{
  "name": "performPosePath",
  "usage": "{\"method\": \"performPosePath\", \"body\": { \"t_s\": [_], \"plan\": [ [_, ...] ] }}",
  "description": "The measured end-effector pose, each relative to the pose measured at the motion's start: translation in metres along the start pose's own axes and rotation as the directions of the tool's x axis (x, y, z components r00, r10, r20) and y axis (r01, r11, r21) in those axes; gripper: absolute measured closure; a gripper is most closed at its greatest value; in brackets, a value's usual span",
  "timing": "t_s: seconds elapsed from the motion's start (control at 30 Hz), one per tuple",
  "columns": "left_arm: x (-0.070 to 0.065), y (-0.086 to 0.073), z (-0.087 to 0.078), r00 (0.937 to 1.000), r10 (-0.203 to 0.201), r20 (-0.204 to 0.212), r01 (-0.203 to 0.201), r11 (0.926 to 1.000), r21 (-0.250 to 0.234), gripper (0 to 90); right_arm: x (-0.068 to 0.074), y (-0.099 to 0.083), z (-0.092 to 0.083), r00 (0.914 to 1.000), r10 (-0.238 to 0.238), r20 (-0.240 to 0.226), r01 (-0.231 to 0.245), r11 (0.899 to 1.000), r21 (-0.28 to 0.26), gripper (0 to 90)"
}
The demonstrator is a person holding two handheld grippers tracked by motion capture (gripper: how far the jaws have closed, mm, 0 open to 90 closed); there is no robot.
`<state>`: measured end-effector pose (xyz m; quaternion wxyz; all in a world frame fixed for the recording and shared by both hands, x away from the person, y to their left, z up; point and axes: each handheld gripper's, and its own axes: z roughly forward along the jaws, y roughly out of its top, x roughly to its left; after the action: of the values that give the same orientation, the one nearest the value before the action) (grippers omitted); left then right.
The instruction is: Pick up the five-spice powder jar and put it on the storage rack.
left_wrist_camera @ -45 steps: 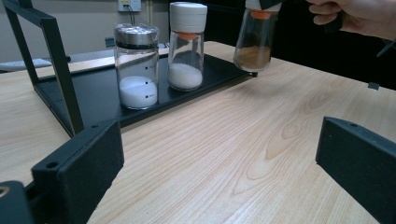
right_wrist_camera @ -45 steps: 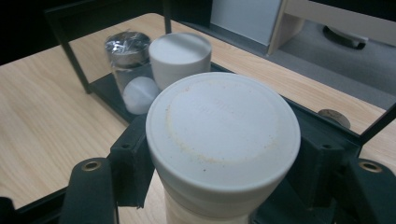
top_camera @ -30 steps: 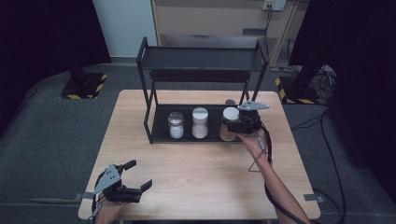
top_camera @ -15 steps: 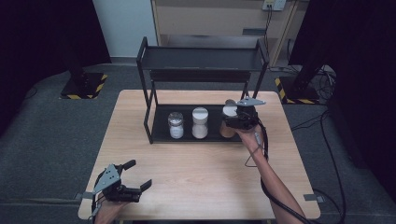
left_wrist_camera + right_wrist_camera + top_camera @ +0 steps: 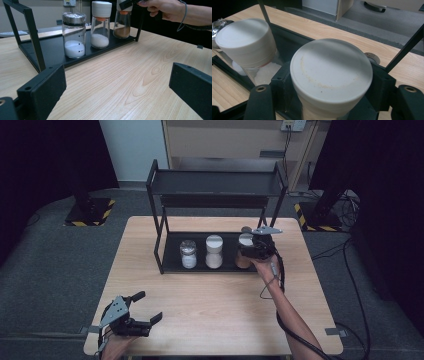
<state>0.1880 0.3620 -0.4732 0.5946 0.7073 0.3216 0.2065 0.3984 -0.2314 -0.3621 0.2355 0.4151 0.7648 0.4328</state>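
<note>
Rightmost, right claw grips brown-powder jar on rack shelf; left claw open.

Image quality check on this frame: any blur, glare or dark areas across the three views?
High view: table evenly lit, surroundings nearly black, slightly soft. Left gripper view: jars sharp, own jaws blurred at the bottom, glare on the foil-wrapped lid. Right gripper view: held jar's white lid looms large and soft, with shade across its top.

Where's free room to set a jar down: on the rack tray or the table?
Black metal rack's lower tray: a bare strip left of the steel-lidded glass jar; the right end is crowded by the white-capped jar, the brown-spice jar and the right tongs. The wooden table is bare in front of the rack.
</note>
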Motion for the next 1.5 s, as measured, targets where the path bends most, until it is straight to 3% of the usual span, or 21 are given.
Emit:
{"method": "performPosePath", "body": {
  "t_s": [0.83, 0.93, 1.03, 1.27, 1.5],
  "plan": [
    [0.0, 0.0, 0.0, 1.0, 0.002, 0.001, -0.002, 1.0, 0.0, 0.3, 0.001, -0.009, 0.008, 0.9998, 0.02, 0.007, -0.02, 1.0, -0.004, 33.4],
    [0.0, 0.0, 0.0, 1.0, 0.004, 0.002, -0.004, 1.0, 0.001, 0.2, -0.004, -0.009, 0.009, 0.9985, 0.052, -0.019, -0.052, 0.999, -0.002, 26.1],
    [0.0, 0.0, 0.0, 1.0, 0.004, 0.002, -0.004, 1.0, 0.0, 0.2, -0.002, -0.007, 0.01, 0.9988, 0.048, -0.014, -0.048, 0.999, 0.006, 17.3],
    [0.0, 0.0, 0.0, 1.0, 0.004, 0.001, -0.004, 1.0, -0.001, 0.2, 0.005, -0.002, -0.002, 0.9999, 0.003, 0.012, -0.002, 0.999, -0.04, 12.3],
    [-0.001, 0.0, 0.0, 1.0, 0.005, 0.001, -0.005, 1.0, -0.001, 0.2, 0.004, 0.006, -0.024, 0.9996, -0.024, -0.011, 0.023, 0.995, -0.098, 11.6]
  ]
}}
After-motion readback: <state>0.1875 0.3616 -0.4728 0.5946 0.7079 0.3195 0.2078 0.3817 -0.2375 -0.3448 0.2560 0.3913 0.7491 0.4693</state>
